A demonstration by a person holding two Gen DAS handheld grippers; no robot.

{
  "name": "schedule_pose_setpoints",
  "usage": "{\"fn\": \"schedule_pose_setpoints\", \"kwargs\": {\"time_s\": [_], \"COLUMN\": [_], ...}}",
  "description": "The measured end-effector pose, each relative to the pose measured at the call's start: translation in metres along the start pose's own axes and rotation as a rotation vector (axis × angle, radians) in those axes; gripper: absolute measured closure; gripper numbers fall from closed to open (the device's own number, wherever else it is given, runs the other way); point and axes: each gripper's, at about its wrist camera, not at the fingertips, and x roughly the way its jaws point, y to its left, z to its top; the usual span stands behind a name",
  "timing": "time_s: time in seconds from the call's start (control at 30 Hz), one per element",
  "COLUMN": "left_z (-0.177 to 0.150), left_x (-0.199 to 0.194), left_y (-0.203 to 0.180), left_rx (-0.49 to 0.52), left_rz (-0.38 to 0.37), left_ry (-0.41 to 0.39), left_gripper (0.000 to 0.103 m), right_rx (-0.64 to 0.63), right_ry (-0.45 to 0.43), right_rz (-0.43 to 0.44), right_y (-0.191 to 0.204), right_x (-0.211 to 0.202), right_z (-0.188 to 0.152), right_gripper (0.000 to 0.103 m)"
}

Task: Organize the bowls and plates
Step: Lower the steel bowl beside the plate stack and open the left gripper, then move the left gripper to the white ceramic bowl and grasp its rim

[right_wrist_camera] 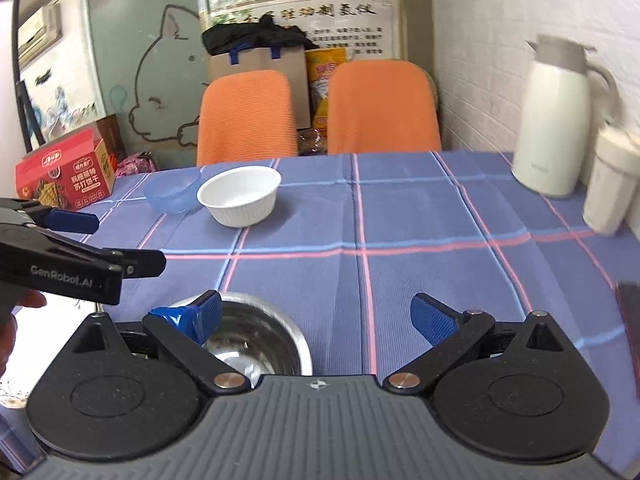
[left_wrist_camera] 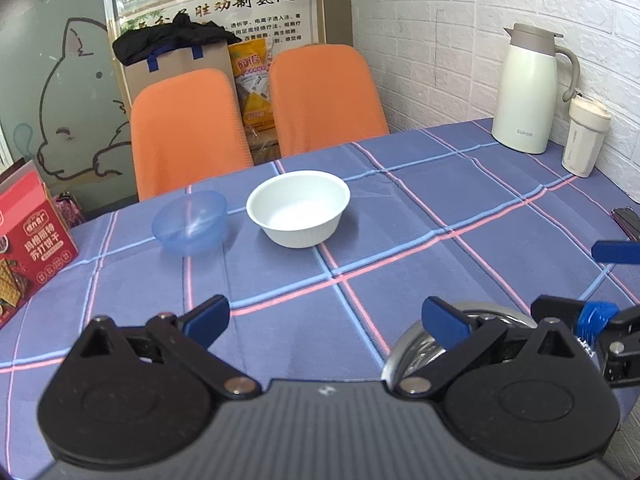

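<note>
A white ribbed bowl (left_wrist_camera: 298, 210) (right_wrist_camera: 240, 196) stands mid-table on the checked cloth, and a translucent blue bowl (left_wrist_camera: 190, 222) (right_wrist_camera: 170, 194) sits just left of it. A steel bowl (left_wrist_camera: 416, 346) (right_wrist_camera: 260, 336) rests near the front edge. My right gripper (right_wrist_camera: 320, 316) (left_wrist_camera: 608, 284) is open, its left finger over the steel bowl's left rim. My left gripper (left_wrist_camera: 326, 318) (right_wrist_camera: 128, 242) is open too, holding nothing, with the steel bowl beneath its right finger. In the right wrist view, something white and flat (right_wrist_camera: 44, 332), maybe a plate, lies below the left gripper.
A cream thermos jug (left_wrist_camera: 528, 88) (right_wrist_camera: 556, 120) and a lidded cup (left_wrist_camera: 584, 136) (right_wrist_camera: 612, 180) stand at the back right by the brick wall. A red cracker box (left_wrist_camera: 28, 240) (right_wrist_camera: 68, 176) sits at the left edge. Two orange chairs (left_wrist_camera: 188, 132) face the table's far side.
</note>
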Motion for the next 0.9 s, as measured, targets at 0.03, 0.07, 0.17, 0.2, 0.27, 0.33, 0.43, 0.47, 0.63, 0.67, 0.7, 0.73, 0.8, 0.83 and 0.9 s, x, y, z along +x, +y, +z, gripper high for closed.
{"fn": "schedule_pose_setpoints", "kwargs": {"time_s": [0.03,0.07,0.17,0.2,0.27,0.33,0.43,0.47,0.63,0.67,0.7,0.73,0.8,0.83,0.9], "left_z": [-0.001,0.000,0.004,0.005,0.008,0.012,0.020,0.024,0.060,0.067,0.075,0.083,0.096,0.102,0.113], "left_x": [0.000,0.001,0.008,0.011,0.021,0.031,0.047,0.052,0.085,0.091,0.099,0.108,0.126,0.135,0.155], "left_y": [0.002,0.005,0.016,0.019,0.026,0.036,0.054,0.061,0.098,0.103,0.108,0.112,0.116,0.117,0.114], "left_rx": [-0.001,-0.001,-0.005,-0.007,-0.012,-0.019,-0.036,-0.042,-0.093,-0.102,-0.110,-0.116,-0.132,-0.138,-0.136], "left_rz": [0.004,0.009,0.020,0.023,0.031,0.036,0.036,0.032,-0.019,-0.033,-0.057,-0.087,-0.122,-0.142,-0.189], "left_ry": [-0.003,-0.004,-0.004,-0.002,0.007,0.019,0.026,0.025,-0.006,-0.009,-0.008,-0.001,0.023,0.040,0.078], "left_gripper": [0.001,0.001,0.001,0.001,0.001,0.001,0.001,0.001,0.001,0.001,0.001,0.001,0.001,0.001,0.001], "right_rx": [-0.016,-0.032,-0.078,-0.092,-0.124,-0.170,-0.260,-0.288,-0.359,-0.359,-0.354,-0.345,-0.325,-0.319,-0.317], "right_ry": [-0.002,-0.005,-0.011,-0.016,-0.021,-0.012,-0.004,-0.001,0.035,0.042,0.050,0.060,0.084,0.093,0.109], "right_rz": [0.001,0.002,0.011,0.021,0.038,0.043,0.043,0.045,0.079,0.091,0.106,0.120,0.145,0.152,0.159], "right_y": [0.002,0.003,0.008,0.010,0.013,0.018,0.027,0.030,0.035,0.035,0.033,0.032,0.031,0.030,0.031], "right_x": [0.003,0.006,0.018,0.023,0.033,0.047,0.069,0.077,0.115,0.122,0.129,0.136,0.148,0.154,0.164], "right_z": [0.004,0.008,0.021,0.025,0.032,0.040,0.050,0.053,0.071,0.074,0.077,0.080,0.083,0.084,0.085], "right_gripper": [0.015,0.015,0.015,0.015,0.015,0.015,0.015,0.015,0.015,0.015,0.015,0.015,0.015,0.015,0.015]}}
